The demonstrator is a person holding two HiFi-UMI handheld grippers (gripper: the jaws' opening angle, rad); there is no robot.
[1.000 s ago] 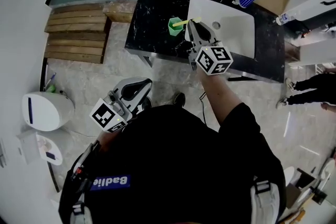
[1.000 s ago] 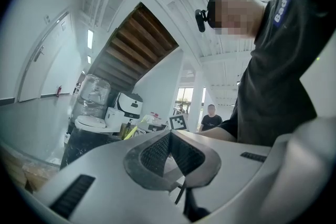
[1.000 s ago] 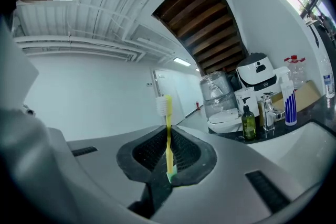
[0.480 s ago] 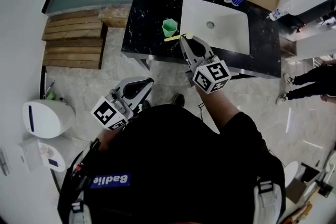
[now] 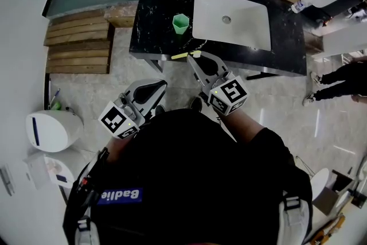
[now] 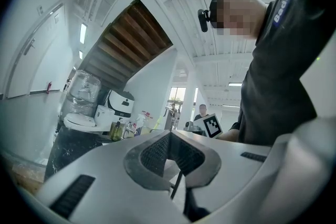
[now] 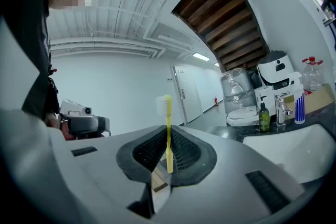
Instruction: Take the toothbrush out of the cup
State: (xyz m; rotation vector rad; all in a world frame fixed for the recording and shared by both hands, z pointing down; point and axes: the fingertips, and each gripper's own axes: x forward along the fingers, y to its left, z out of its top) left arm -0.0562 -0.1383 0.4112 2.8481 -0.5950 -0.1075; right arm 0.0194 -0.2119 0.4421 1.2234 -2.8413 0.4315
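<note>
My right hand-held gripper point(image 5: 196, 61) is closed on the toothbrush point(image 7: 168, 118). In the right gripper view the yellow handle is pinched between the two ribbed pads. The shaft stands straight up out of them, with the white bristle head at the top and only a short stub of handle below the grip. It looks square and firm, not skewed to either side.

From the head view, the toothbrush lies crosswise at the tips of my jaws, about over the front edge of the bench point(image 5: 152, 14). It is clear of the cup point(image 5: 180, 23). The green cup stands upright on the bench just beside the left rim of the white sink point(image 5: 246, 26), between the front and back edges. I can see nothing sticking out of it.

My left hand-held gripper point(image 6: 169, 140) hangs low by my body, off the bench. Its jaws are pressed together on nothing, and it has no part in the job here.

By my reckoning the task is as good as done: the brush is out, it touches neither the cup nor the bench, and the cup has not tipped. The task names no place to put the brush. At most it remains to hold it steady or lay it down on a bare part of the bench.
</note>
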